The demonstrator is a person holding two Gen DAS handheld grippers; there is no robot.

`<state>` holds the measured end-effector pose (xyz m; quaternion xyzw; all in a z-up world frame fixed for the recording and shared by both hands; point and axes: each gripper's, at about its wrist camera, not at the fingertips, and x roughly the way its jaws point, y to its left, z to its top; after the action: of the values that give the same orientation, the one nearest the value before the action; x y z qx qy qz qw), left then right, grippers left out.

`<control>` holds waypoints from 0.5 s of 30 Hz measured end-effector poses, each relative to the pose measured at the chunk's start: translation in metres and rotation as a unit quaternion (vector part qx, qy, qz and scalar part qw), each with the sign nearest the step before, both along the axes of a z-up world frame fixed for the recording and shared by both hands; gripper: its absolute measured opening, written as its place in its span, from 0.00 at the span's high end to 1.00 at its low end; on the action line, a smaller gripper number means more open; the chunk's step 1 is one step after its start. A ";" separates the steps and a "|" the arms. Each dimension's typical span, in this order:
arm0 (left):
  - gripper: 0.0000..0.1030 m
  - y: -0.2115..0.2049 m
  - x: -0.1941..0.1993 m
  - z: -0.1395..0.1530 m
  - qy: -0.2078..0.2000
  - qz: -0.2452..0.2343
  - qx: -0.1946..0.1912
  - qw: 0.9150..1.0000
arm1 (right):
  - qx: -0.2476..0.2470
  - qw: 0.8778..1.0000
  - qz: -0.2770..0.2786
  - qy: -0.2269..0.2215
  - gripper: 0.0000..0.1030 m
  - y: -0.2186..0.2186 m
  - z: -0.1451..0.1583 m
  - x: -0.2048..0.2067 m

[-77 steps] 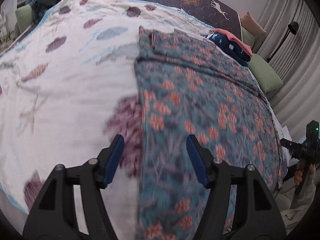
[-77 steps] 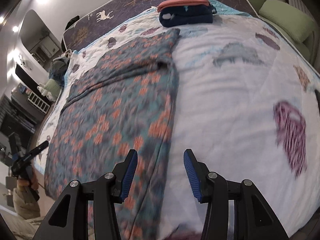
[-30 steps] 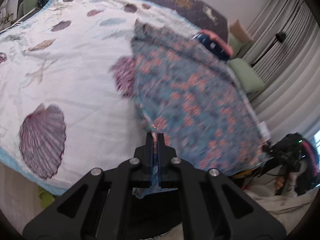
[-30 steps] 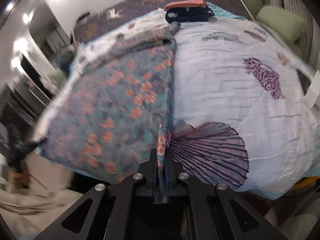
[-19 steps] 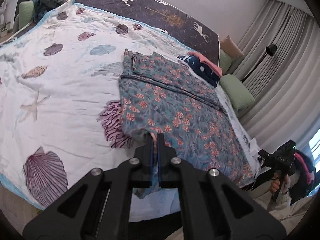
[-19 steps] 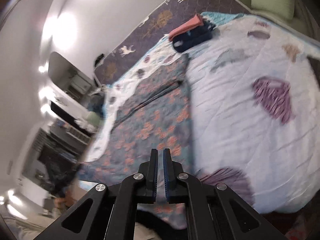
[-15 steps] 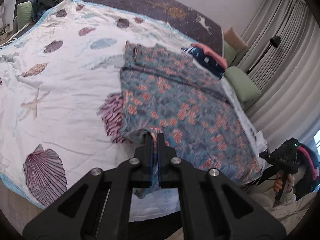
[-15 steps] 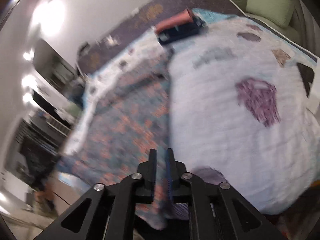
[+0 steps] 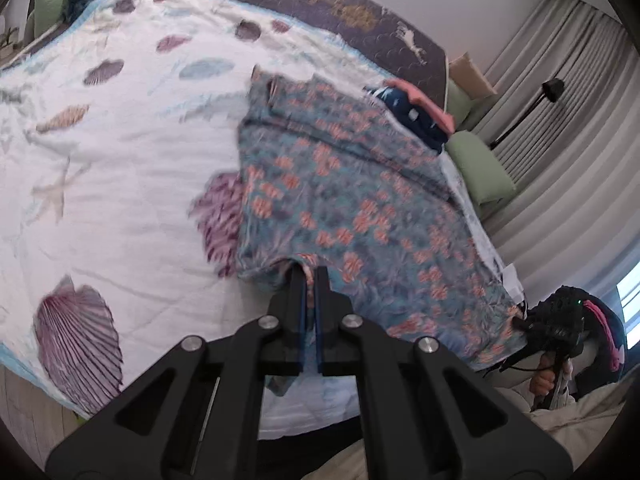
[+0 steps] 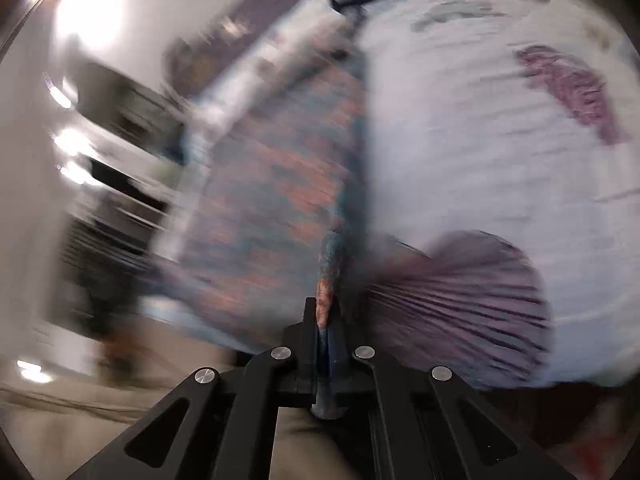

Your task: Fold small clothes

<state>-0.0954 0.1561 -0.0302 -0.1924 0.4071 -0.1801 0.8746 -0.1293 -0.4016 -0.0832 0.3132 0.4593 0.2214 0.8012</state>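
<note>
Floral garment [image 9: 352, 208]: flat on bed [image 9: 120, 168], unfolded. Left gripper [image 9: 309, 280], right gripper [image 10: 326, 316]: jaws pinching near hem corners. Folding all pending.

The left claw [image 9: 310, 280] is a matte black plastic frame of two angular arms with triangular cut-outs, pinned by four round silver screw heads, and its two narrow fingers carry blue ribbed pads on their inner faces. The right claw [image 10: 327, 312] is built the same way, black with four silver screws and blue lining between its fingers; seen from the left wrist camera it is a bulky black body with a small green light on top, a pink strap and thin dark cables beside it. Below both frames the person wears pale beige clothing.
</note>
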 end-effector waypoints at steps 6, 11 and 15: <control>0.96 0.014 0.024 0.042 -0.054 0.012 -0.052 0.997 | 0.115 0.988 -0.006 -0.099 0.98 -0.026 0.053 0.019; 0.96 0.013 0.067 0.067 -0.080 0.024 -0.054 0.995 | 0.133 0.980 -0.021 -0.147 0.97 -0.034 0.089 0.064; 0.96 0.009 0.104 0.079 -0.082 0.024 -0.045 0.995 | 0.111 0.981 -0.043 -0.151 0.97 -0.038 0.104 0.109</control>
<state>0.0081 0.1656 0.0488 -0.2255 0.3208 -0.1922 0.8996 -0.0207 -0.4395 0.0204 0.3829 0.2919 0.2807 0.8303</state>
